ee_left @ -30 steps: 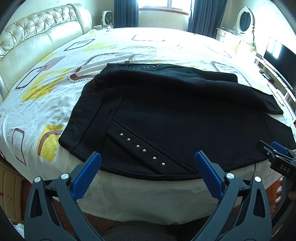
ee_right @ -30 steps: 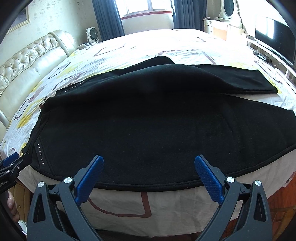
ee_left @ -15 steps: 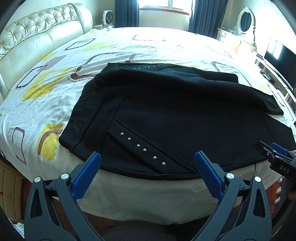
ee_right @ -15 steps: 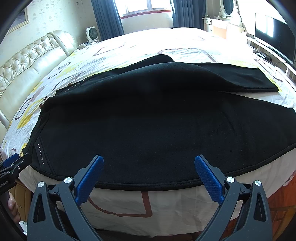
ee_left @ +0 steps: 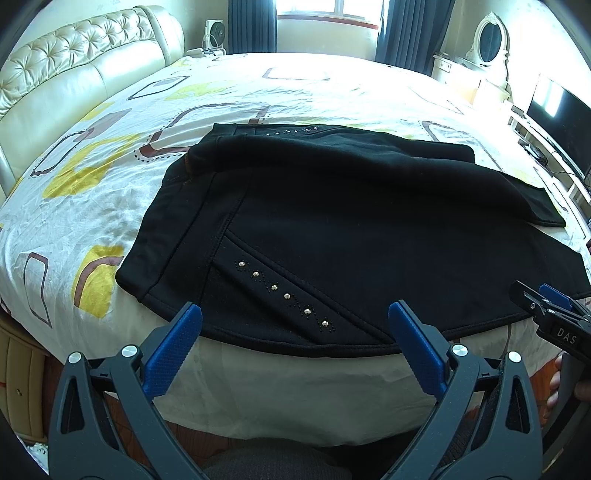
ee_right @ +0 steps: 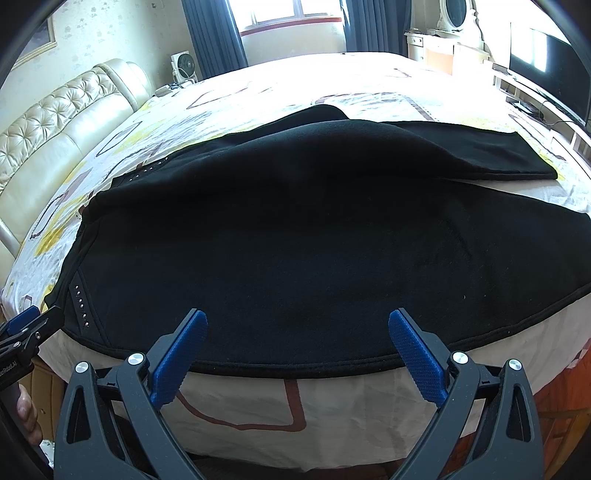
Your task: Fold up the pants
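A bedroom in strong daylight: a window with dark blue curtains (ee_left: 252, 22) at the far wall, a cream tufted headboard (ee_left: 74, 70) off to the left, a small fan (ee_left: 215, 34) in the corner beside it, a white dresser with an oval mirror (ee_left: 489, 35) to the right and a dark TV screen (ee_left: 561, 118) further along that side. The big bed (ee_left: 110, 184) fills most of the room, its pale sheet printed with yellow and brown shapes.

The black pants (ee_left: 351, 229) lie spread across the near part of the bed, the near edge running right along the mattress edge. The waistband end is to the left, and a diagonal row of small studs (ee_left: 284, 295) runs along the pocket seam near the front edge. A second row of studs (ee_left: 291, 131) shows on the far side by the waist. One leg lies across the other, with its hem (ee_right: 517, 155) reaching out to the right on the sheet.

The left gripper (ee_left: 294, 325) hovers just off the bed edge in front of the studded pocket, its blue-padded jaws spread wide with nothing between them. The right gripper (ee_right: 297, 332) sits further right along the same edge, over the plain middle of the pants, its jaws equally wide apart and empty. Neither one touches the cloth
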